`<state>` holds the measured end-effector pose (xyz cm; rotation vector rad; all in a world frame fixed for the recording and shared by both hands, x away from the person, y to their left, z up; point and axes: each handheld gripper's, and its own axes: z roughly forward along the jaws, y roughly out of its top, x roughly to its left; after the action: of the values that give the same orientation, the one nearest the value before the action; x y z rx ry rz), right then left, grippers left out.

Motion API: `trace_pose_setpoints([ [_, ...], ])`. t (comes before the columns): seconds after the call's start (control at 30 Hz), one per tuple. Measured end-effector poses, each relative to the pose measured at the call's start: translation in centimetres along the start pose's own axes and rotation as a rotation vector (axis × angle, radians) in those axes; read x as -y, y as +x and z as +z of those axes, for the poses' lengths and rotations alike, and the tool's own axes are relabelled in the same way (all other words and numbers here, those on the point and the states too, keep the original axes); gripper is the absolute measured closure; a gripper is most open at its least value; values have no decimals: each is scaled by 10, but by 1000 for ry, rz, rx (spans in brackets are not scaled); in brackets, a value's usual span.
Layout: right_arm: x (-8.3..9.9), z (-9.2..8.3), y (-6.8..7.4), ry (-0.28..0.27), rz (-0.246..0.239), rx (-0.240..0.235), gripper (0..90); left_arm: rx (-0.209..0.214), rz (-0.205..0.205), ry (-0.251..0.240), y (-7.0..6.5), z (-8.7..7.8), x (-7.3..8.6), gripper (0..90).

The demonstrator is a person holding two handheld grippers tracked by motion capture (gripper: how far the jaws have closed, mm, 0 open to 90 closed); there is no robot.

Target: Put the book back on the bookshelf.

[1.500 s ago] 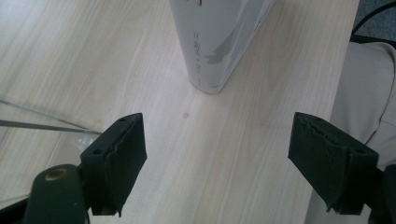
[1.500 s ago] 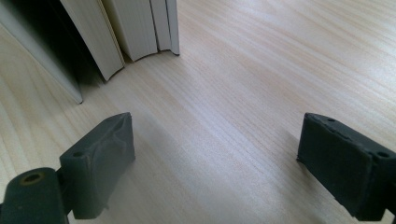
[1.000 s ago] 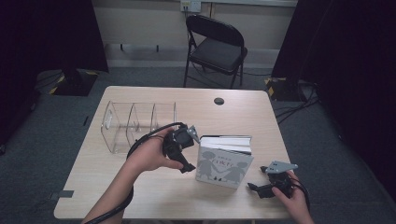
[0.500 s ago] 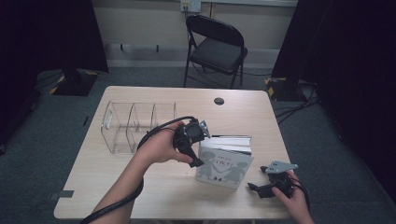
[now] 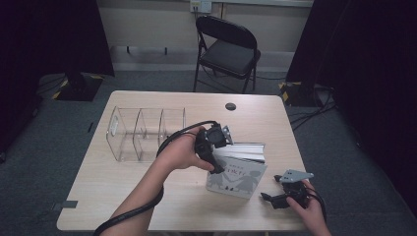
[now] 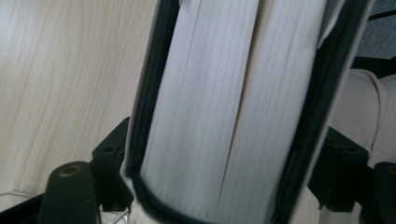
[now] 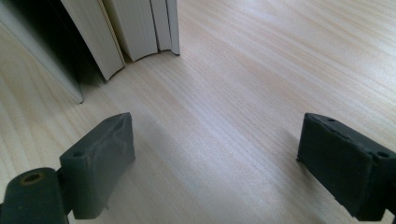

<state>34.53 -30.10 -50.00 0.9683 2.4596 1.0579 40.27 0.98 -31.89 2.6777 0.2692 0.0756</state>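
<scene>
**Left gripper closes around the book; organizer slots not yet filled**

Since the earlier frames, the left gripper has travelled right across the table, from in front of the clear organizer to the near-left edge of the book. Its jaws have just been closing, with the book between them. In the left gripper view the page block and both dark covers sit between the jaws; they look seated against the covers, so I judge it holds the book, grip possibly not yet firm. Right gripper has not moved: it rests low on the table by the book's near-right corner, jaws spread wide, nothing between them, wood grain showing in the gap.

Book location: centre-right of the table, just right of the organizer, front cover tilted toward the person, page edges up. It looks propped or part-lifted rather than flat.

Progress, as a judgement: early. Grasp is about made; the lift, carry and slotting of the book into an organizer compartment all remain. All three compartments look empty.

Hard to make out:
- Left pads' contact with the covers, cut off at frame bottom and blurred.
- Whether the book's lower edge touches the table, hidden behind the cover.
- Cover title, too small to read.
- Right gripper view seems to show several page blocks; one book or more, can't tell.
</scene>
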Motion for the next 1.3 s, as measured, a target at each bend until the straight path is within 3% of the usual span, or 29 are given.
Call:
trace_pose_setpoints([
  [0.33, 0, 0, 0, -1, -1, 0, 102, -8, 17, 29, -1, 9, -10, 275],
  [0.5, 0, 0, 0, 0, 0, 0, 102, 7, 29, 37, -3, 8, -10, 315],
  [0.67, 0, 0, 0, 0, 0, 0, 102, 51, 35, 32, -8, 4, -8, 433],
  [0.73, 0, 0, 0, -1, -1, 0, 102, 45, 48, 31, -13, 3, -6, 464],
  [0.83, 0, 0, 0, -3, -4, -3, 102, 42, 26, 29, -16, 0, -3, 499],
  [0.87, 0, 0, 0, -4, -5, -3, 102, 33, -2, 26, -17, 0, -1, 506],
  [0.97, 1, -1, 0, -1, -5, -6, 103, 26, -36, 44, -18, -2, 0, 513],
  [1.3, 1, -2, 1, 1, -4, -5, 102, 10, -59, 75, -25, -9, 10, 518],
])
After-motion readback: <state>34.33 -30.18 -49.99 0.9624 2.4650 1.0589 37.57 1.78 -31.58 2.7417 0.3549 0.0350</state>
